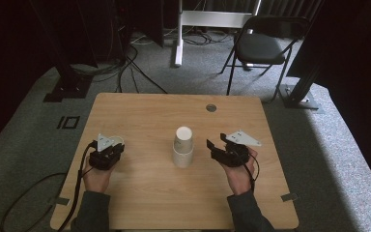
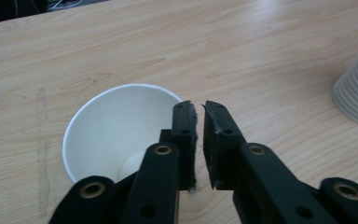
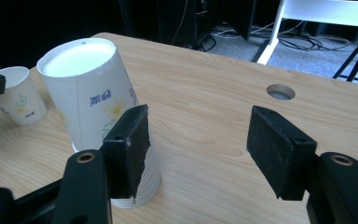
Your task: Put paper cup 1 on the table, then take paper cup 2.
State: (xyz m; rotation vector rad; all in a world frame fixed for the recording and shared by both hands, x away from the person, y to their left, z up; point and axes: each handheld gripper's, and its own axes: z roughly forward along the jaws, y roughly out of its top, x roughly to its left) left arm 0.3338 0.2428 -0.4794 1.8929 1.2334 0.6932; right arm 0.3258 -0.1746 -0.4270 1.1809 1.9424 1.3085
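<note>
A person seated at a light wooden table (image 1: 140,203) holds a black two-jaw gripper in each hand, with a stack of upside-down white paper cups (image 1: 182,147) standing at the middle of the tabletop between them. The left gripper (image 1: 113,145) rests at the left side of the table over a single paper cup (image 2: 116,126) that stands mouth up; in the left gripper view its jaws are almost closed, a thin slit between the pads, and they straddle the near right rim of the cup, one jaw inside the mouth and one outside, though whether the pads actually pinch the cup wall is hard to tell. The right gripper (image 1: 215,145) sits just to the right of the stack with its jaws spread wide and nothing between them; in the right gripper view (image 3: 198,140) its left pad lies in front of the lower part of the stack, which carries a printed flower and blue lettering. The lone cup (image 3: 16,95) appears there beyond the stack, upright on the wood. A round cable hole (image 1: 211,108) marks the far edge of the table, and a black folding chair (image 1: 261,46) stands on the grey carpet behind.
</note>
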